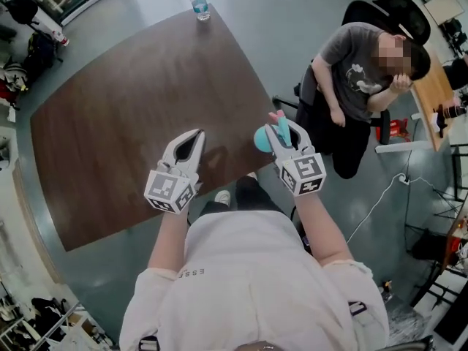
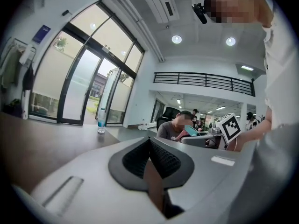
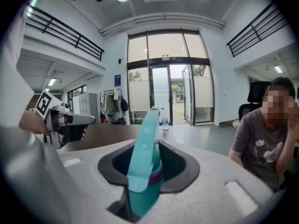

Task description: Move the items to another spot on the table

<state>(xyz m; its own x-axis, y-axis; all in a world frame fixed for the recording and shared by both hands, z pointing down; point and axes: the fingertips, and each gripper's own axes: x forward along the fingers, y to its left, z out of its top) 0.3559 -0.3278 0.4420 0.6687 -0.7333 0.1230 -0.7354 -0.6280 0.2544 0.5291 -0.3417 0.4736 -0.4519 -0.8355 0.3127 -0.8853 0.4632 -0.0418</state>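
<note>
- Right now my right hand-held gripper (image 1: 281, 131) is clamped on the blue-green item (image 3: 142, 169). The item is up in the air, not on the bench (image 1: 131, 123).
- The item sits by the near right corner of the bench. I cannot tell if it is over the wood or over the floor (image 1: 292, 20). If the jaws let go here, I think it could miss the bench and fall to the floor.
- The jaws hold only the low part of the item, and a long piece sticks up past them. A quick swing could make it tip or slide out.
- A person (image 1: 362, 72) sits just beside that corner. If I swing out to the right, I could bump them.
- My left hand-held gripper (image 1: 196, 139) has its jaws together with nothing in them. It is near the right one, so a move to the left could knock the two together.
- The water bottle (image 1: 199, 2) stands at the far edge, well apart. It is only at risk if I reach that far.
</note>
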